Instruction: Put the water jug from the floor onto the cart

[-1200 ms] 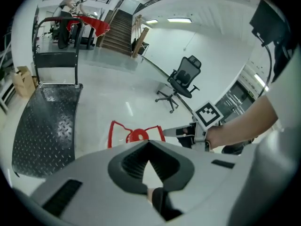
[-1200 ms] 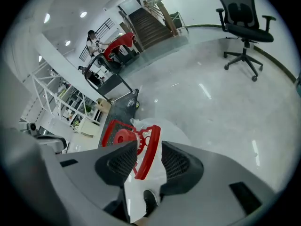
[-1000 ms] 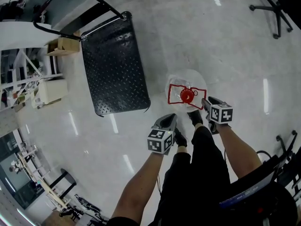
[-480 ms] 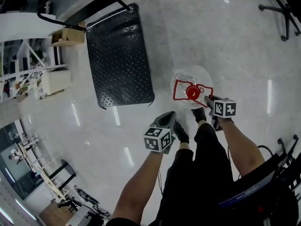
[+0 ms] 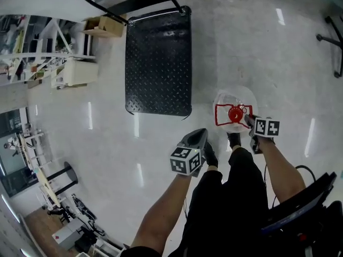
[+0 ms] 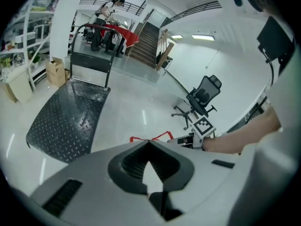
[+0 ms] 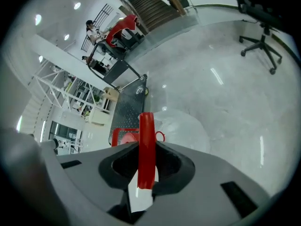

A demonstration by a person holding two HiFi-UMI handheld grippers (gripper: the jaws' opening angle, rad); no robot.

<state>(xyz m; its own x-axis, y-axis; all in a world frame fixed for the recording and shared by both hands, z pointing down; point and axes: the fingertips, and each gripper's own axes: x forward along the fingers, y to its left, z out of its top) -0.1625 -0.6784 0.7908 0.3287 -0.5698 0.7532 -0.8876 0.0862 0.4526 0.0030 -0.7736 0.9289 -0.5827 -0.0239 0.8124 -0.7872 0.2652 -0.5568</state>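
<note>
On the floor (image 5: pixel 107 143) by the person's feet, the water jug (image 5: pixel 236 101) stands upright, off the cart (image 5: pixel 158 63) and near its closest corner. The right gripper (image 5: pixel 248 120) has just been closing its jaws and now pinches the jug's red handle (image 7: pixel 146 145), which runs straight through the gap. The left gripper (image 5: pixel 199 136) hangs beside it, jaws together with nothing in them. The step in hand looks like securing the grip before the lift. Best to seat the handle deep in the pads, lift straight up, and bring the left gripper in as support if the jug swings.
</note>
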